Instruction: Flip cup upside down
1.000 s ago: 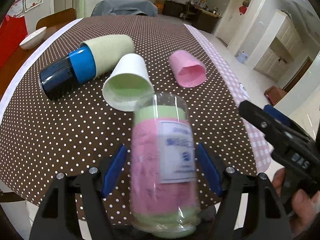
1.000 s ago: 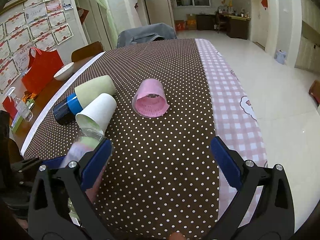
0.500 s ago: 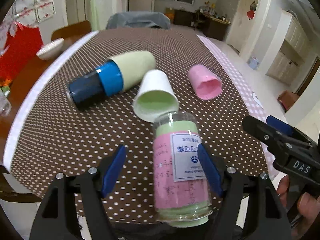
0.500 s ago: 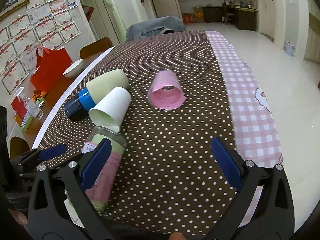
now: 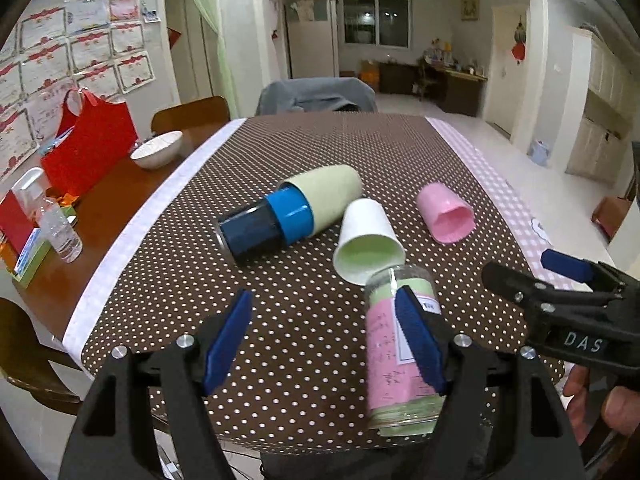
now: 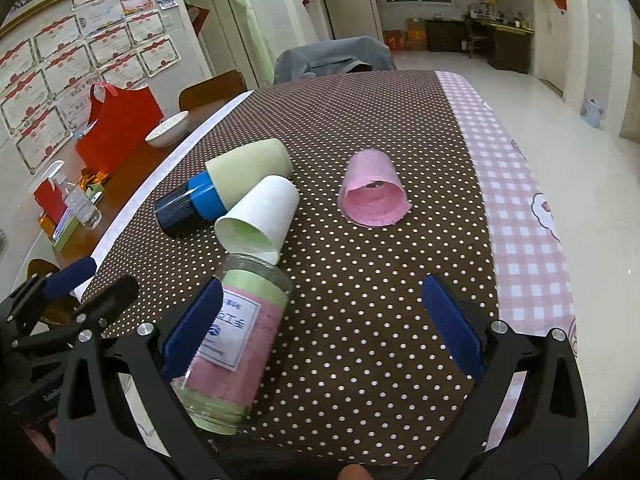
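A clear glass cup with pink and green lining and a white label lies on its side at the table's near edge, also in the right wrist view. My left gripper is open and empty; the cup lies beside its right finger. My right gripper is open and empty, with the cup by its left finger. A white cup, a pink cup and a blue-and-cream cup lie on their sides further back.
The brown dotted tablecloth covers the table; a pink checked strip runs along its right. A white bowl, a red bag and a plastic bottle stand on the wooden table at the left.
My left gripper has let go of the glass cup and shifted left and back. The cup now lies on the table by the white cup. My right gripper stayed open.
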